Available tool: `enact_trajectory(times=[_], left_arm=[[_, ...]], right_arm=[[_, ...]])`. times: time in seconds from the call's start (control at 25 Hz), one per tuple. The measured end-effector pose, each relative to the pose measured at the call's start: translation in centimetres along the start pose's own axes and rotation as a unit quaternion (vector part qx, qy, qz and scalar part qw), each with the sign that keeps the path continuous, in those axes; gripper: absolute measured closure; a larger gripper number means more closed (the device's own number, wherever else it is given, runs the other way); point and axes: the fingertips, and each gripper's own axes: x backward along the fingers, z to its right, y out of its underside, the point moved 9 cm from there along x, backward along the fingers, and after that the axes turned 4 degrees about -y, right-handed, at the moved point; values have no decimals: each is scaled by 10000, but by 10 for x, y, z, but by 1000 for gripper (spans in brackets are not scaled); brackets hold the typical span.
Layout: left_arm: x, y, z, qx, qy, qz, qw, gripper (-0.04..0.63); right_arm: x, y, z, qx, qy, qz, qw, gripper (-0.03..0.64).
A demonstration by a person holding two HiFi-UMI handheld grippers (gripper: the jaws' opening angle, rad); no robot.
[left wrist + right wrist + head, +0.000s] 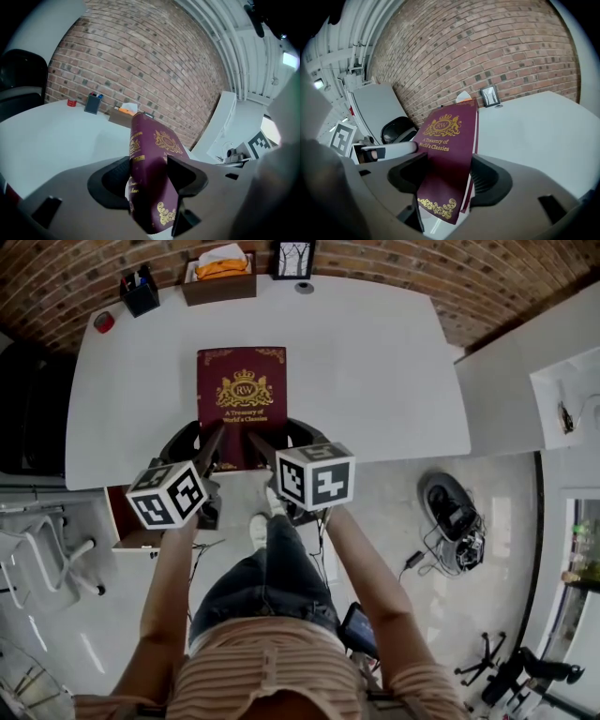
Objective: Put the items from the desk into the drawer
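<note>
My left gripper (147, 174) is clamped on the near left corner of the maroon hardcover book with gold lettering (242, 390), one jaw on each cover. My right gripper (445, 177) is clamped the same way on the near right corner. The book runs forward from both sets of jaws, out over the white desk top (375, 362). I cannot tell whether its far edge rests on the desk or is clear of it. Below and to the left of my left jaws, under the desk edge, sits what looks like the open brown drawer (124, 512). The step in hand is judged to be carrying the book to that drawer. Procedure: hold both clamps at equal height so the covers do not twist. Lift before drawing the book back, so it does not drag. Swing left as one unit, then lower it flat. Far beyond the jaws, along the brick wall, stand a black pen holder (140, 294), a brown box with orange contents (219, 282) and a small framed picture (294, 259). They are well apart from the book and not yet moved.
</note>
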Motion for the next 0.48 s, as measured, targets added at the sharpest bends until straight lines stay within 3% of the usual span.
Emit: enact_trajectory(times=[0.24,0.48], left_arm=[[25,8,13,4,144,210,9997,349],[44,22,21,-38,120,273,9995,349]], right_arm=[[26,10,-17,330,104,225,9991,325],[42,26,-25,288,36,267,9992,325]])
